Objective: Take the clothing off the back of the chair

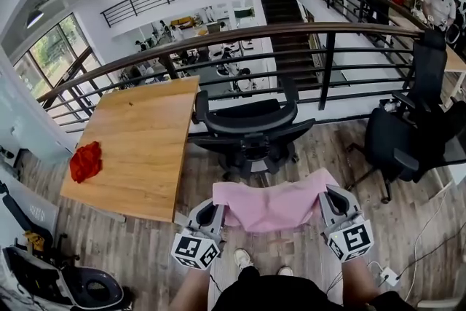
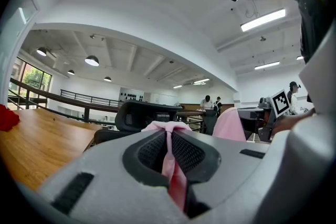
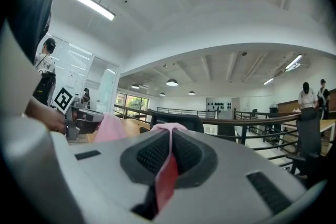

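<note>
Fingers of both the left gripper and right gripper pinch the pink garment, spread between them before the chair.

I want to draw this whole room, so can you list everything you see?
cloth: one, pink, stretched between both grippers
rag: one, red, on the table's left side
table: one, wooden, left
chair: one, black, just beyond the cloth
more chairs: at least two, black, right
railing: one, dark with a brown top rail, behind the chair
person: one, white top, far upper right
shoes: two, pale, bottom middle
left gripper: one, grey, shut on the cloth
right gripper: one, grey, shut on the cloth
</note>
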The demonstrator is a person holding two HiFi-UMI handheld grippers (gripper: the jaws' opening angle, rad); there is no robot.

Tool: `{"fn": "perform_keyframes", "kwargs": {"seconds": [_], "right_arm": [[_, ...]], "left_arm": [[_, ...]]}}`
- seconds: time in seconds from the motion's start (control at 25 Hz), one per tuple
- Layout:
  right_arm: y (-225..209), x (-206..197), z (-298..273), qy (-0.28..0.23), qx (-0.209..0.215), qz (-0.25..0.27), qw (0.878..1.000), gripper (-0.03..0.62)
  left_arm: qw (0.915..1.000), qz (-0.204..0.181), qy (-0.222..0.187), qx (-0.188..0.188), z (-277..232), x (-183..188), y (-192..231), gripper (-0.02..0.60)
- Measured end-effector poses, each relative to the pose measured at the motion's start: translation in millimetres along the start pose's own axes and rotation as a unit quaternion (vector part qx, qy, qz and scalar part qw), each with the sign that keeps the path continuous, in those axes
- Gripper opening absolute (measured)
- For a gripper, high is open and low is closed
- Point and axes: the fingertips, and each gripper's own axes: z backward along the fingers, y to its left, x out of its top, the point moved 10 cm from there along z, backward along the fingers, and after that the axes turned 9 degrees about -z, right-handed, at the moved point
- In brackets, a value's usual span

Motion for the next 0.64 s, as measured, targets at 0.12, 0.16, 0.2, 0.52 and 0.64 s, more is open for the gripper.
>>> {"fn": "perform_keyframes", "kwargs": {"seconds": [0.12, 0.16, 0.2, 0.52, 0.64], "right_arm": [[-1, 2, -1, -0.002, -0.003, 0.000, 1.000, 0.011], [-1, 2, -2, -0.003, -0.004, 0.000, 1.000, 0.011], [0, 2, -2, -0.003, -0.004, 0.000, 1.000, 0.011], [7, 4, -5, -0.005, 0.000, 0.003, 1.000, 0.011], [10, 4, -7, -0.006, 0.000, 0.004, 1.000, 0.011]], "left_arm": [[0.9999, -0.007, -0.007, -0.001, -2, 7, 2, 0.029], [0.9999, -0.008, -0.009, -0.001, -1, 9, 3, 0.029], [0.9999, -0.009, -0.009, 0.000, 0, 10, 4, 0.029], [0.9999, -0.005, -0.014, 0.006, 9, 14, 8, 0.029], [0.9998, -0.004, -0.016, 0.007, 10, 16, 10, 0.029]]}}
